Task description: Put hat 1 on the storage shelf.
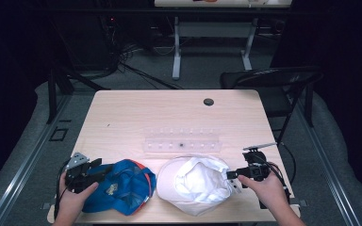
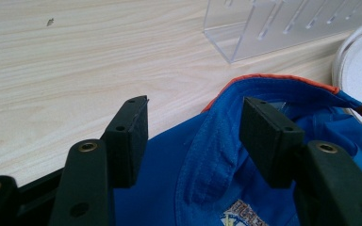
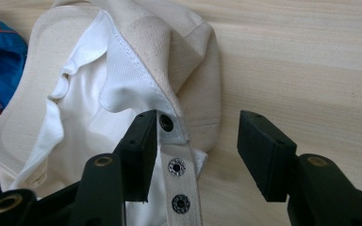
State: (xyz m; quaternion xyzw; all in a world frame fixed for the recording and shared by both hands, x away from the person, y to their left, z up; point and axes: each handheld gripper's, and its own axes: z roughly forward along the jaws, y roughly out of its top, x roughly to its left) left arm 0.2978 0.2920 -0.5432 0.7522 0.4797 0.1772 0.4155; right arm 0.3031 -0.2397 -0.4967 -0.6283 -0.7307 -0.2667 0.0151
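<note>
A blue cap (image 1: 122, 186) with orange trim lies upside down at the table's front left. My left gripper (image 1: 102, 170) is at its left edge, open, and in the left gripper view the jaws straddle the blue cap's (image 2: 217, 155) rim without closing on it. A white cap (image 1: 195, 183) lies upside down beside it. My right gripper (image 1: 231, 175) is at that cap's right edge, open (image 3: 198, 127). The snap strap (image 3: 176, 167) of the white cap (image 3: 89, 94) lies between the jaws, close to the left one.
A clear acrylic rack (image 1: 181, 141) with slots lies just behind both caps, mid-table, and its corner (image 2: 273, 28) is close to the blue cap. A dark round grommet (image 1: 209, 101) sits at the back. A folding chair (image 1: 273, 82) stands beyond the right corner.
</note>
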